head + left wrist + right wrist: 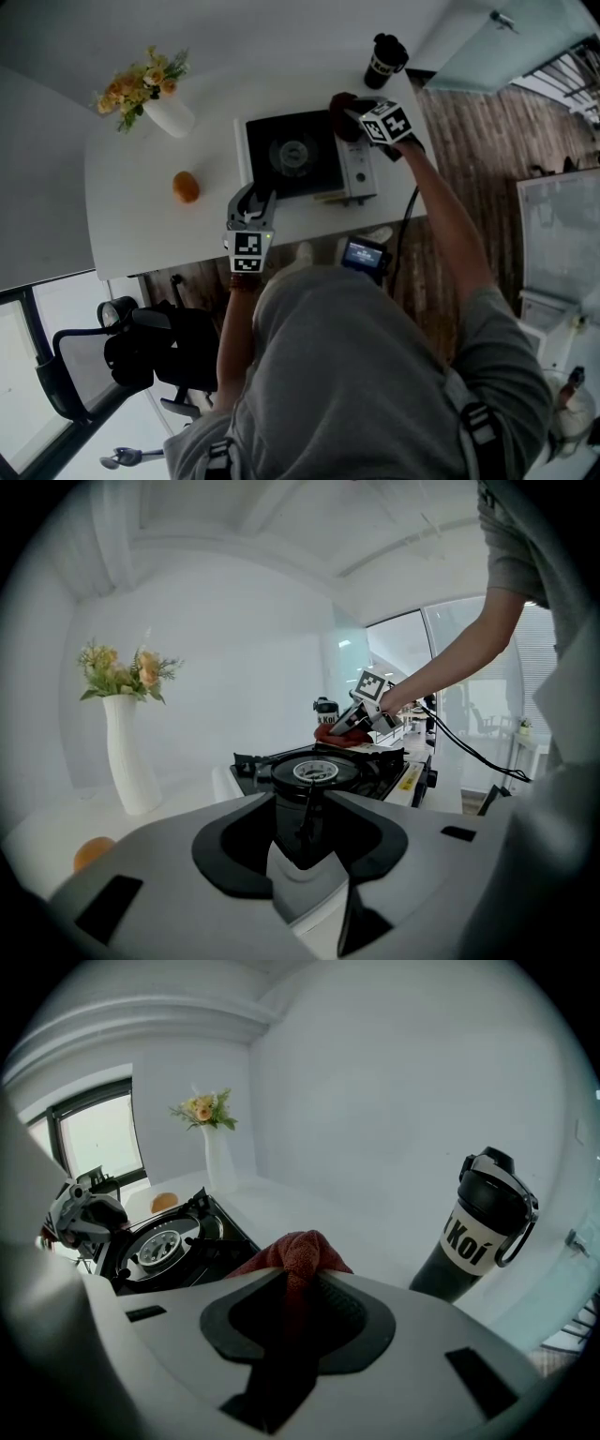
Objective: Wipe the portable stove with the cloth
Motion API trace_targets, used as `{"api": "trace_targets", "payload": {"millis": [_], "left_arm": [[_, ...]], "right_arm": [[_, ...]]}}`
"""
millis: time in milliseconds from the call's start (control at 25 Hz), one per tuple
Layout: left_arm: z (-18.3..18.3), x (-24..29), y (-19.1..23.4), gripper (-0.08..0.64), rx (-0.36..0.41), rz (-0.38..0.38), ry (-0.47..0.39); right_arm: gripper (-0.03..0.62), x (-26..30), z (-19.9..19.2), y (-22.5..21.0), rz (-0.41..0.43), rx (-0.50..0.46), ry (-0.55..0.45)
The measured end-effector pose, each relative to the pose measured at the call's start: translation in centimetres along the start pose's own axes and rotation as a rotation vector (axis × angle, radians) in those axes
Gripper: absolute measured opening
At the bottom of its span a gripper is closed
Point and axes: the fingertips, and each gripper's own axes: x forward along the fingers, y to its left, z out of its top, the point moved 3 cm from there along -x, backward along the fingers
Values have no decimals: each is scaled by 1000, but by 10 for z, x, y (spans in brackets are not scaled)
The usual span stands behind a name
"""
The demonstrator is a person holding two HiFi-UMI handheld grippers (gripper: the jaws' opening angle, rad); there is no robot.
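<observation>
Head view: white table (141,225), wooden floor (487,131)

likely an office: swivel chair (98,361), white table (141,220)

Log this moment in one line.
right gripper: shut on cloth | cloth: far corner of stove | left gripper: open, at stove front

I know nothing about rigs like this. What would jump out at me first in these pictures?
The black portable stove in the middle of the white table draws the eye, with the right gripper clamping a red cloth at its far right corner. The left gripper stands open at the stove's near left corner. Off to the left are a vase of yellow flowers and an orange.
</observation>
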Motion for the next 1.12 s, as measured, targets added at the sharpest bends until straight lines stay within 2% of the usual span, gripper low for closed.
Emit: {"api": "trace_targets", "payload": {"millis": [280,520,1120], "left_arm": [[-5,2,1,175,15,-12,46],[-8,6,-1,172,43,-73,120],[-8,6,-1,166,27,-98,135]], "right_arm": [[92,-2,-2,6,-1,-33,1],[92,-6,-6,12,10,-68,7],[92,-25,-24,33,43,-65,-24]]}}
